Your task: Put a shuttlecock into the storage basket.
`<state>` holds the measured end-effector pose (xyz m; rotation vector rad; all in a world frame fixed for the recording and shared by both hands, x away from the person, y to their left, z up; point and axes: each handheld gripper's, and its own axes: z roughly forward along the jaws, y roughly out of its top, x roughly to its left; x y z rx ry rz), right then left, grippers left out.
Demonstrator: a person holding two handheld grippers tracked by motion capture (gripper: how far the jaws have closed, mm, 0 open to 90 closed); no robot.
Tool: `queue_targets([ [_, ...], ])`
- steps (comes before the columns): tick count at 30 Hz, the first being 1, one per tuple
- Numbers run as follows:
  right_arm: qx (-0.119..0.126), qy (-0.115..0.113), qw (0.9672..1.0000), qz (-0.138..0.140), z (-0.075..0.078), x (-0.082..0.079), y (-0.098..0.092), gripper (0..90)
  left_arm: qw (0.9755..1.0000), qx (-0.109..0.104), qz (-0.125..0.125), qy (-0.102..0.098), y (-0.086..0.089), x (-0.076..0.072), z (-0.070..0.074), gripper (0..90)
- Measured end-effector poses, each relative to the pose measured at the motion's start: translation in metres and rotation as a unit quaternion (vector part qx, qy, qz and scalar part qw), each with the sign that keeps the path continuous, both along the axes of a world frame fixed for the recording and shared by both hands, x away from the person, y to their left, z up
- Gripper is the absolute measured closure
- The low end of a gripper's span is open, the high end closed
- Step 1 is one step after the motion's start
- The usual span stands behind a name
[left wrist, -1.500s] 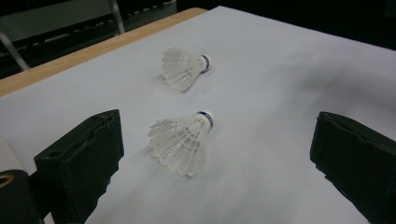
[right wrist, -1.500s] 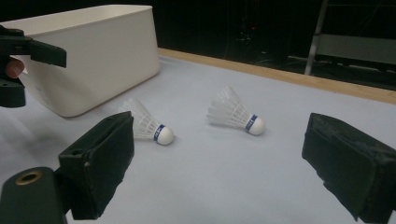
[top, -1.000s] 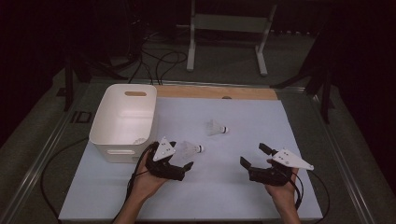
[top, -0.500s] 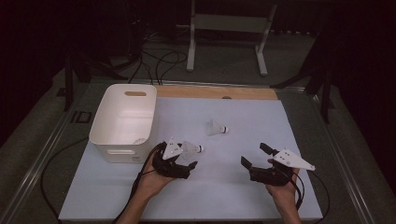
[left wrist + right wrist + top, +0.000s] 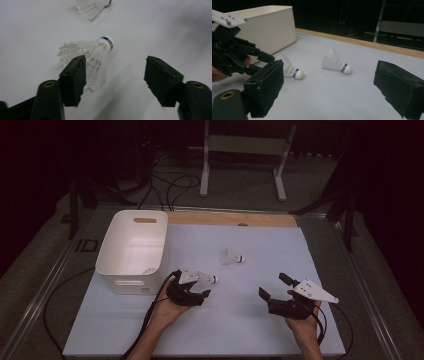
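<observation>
The left tongs (image 5: pixel 113 72) have just been closing and have come down toward the near shuttlecock (image 5: pixel 93 58), which now lies between the jaws. They are still apart: the left jaw overlaps the feather skirt in the left gripper view and may brush it, while the right jaw stands well clear of it, so nothing is clamped yet. Compared with the earlier high views, these tongs sit lower and closer over the shuttlecock (image 5: pixel 206 279), whose white feathers and blue-banded cork poke out past the jaw tips toward the middle of the tabletop (image 5: pixel 240 330).

I judge this to be the start of a pick: the jaws are narrowing on the skirt, and a little more closing should catch it. The feathers are light and springy, so the grip may land off-centre and tip the cork.

The right tongs (image 5: pixel 274 286) have not moved; they hover with jaws wide apart and hold nothing. In the right gripper view both shuttlecocks lie ahead of them on the tabletop.

The 2nd shuttlecock (image 5: pixel 231 257) lies on its side farther back, untouched and well apart from either hand. The white bin (image 5: pixel 131 251) stands just beside the left hand (image 5: pixel 167 307), probably where the shuttlecocks go.
</observation>
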<state>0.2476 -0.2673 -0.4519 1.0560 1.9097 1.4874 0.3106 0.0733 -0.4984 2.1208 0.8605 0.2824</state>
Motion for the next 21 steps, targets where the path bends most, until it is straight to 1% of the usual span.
queue_targets([
  [3, 0.000, 0.000, 1.0000, 0.000, 0.000, 0.000, 0.000, 9.3, 0.9999, -0.003, 0.002, 0.010, -0.001, 0.003, -0.003, 43.5],
  [4, 0.000, 0.000, 1.0000, 0.001, 0.000, 0.000, 0.000, 9.3, 0.9999, -0.001, 0.000, 0.012, -0.001, 0.004, -0.004, 44.9],
  [9, 0.000, 0.000, 1.0000, 0.000, 0.000, 0.000, 0.000, 9.3, 0.9998, -0.005, 0.001, 0.020, -0.002, 0.009, -0.008, 52.3],
  [14, 0.000, -0.001, 1.0000, 0.000, 0.000, 0.000, 0.000, 9.3, 0.9998, -0.001, 0.005, 0.020, -0.005, 0.012, -0.010, 60.9],
  [21, -0.003, -0.001, 1.0000, 0.001, 0.000, 0.000, 0.000, 9.3, 0.9997, 0.015, 0.004, 0.017, -0.007, 0.014, -0.012, 73.3],
])
